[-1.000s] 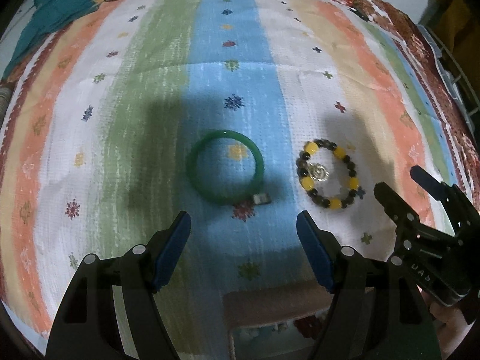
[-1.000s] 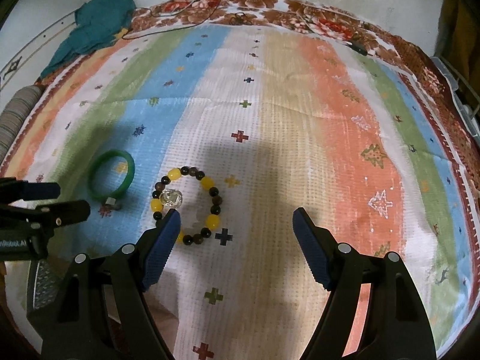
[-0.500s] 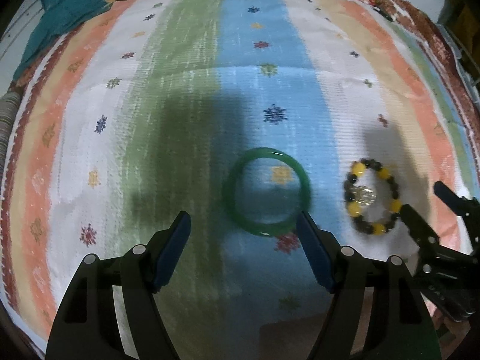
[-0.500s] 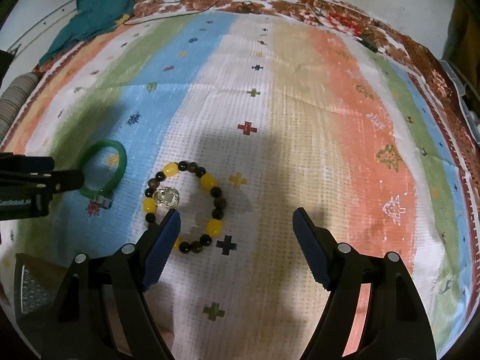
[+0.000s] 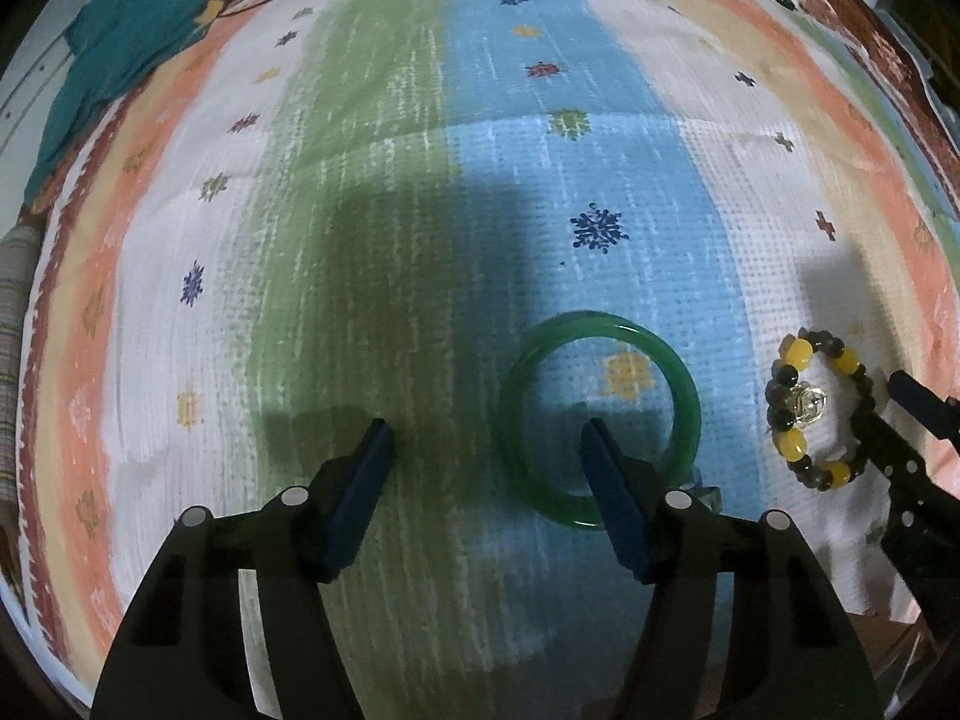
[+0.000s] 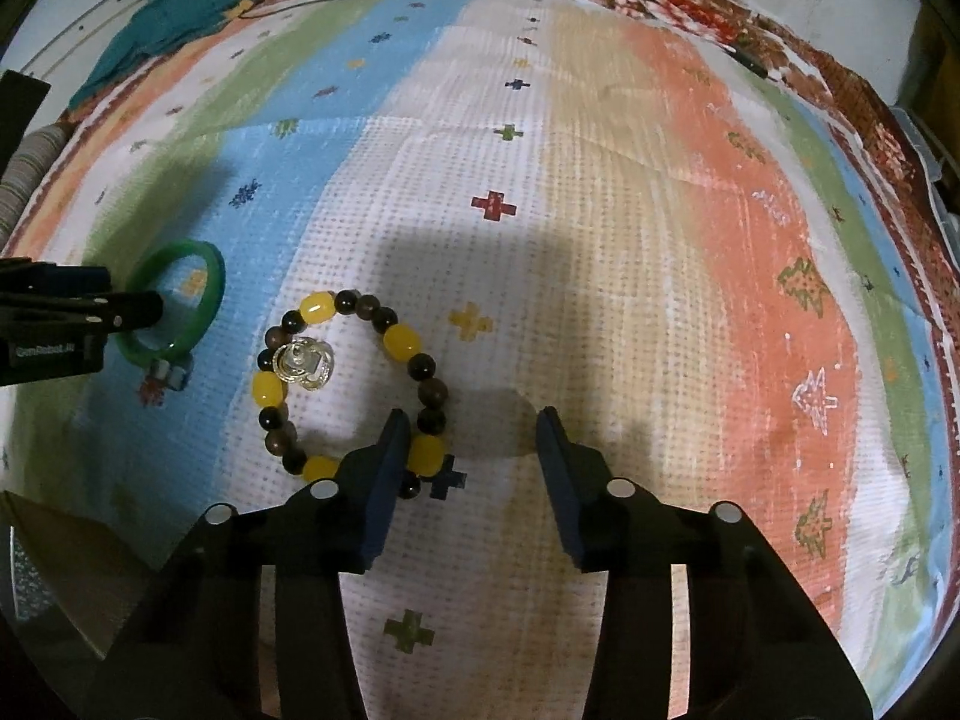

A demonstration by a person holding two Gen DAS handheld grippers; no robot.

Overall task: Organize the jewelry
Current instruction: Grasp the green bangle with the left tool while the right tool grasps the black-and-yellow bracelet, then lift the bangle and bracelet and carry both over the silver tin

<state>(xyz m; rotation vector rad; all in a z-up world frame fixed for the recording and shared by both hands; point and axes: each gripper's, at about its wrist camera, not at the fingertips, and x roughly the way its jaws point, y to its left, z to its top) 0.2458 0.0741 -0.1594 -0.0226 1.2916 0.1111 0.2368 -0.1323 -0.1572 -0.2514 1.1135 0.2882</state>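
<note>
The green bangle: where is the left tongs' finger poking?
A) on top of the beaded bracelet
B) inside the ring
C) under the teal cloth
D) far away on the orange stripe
B: one finger of the left tongs sits inside the green bangle, which lies flat on the striped cloth; the other finger is outside it.

Dim on my end; light seems to come from behind, casting dark shadows onto the striped cloth (image 5: 600, 120). Heavy fisheye bending and black vignette at edges, slight blur throughout.
</note>
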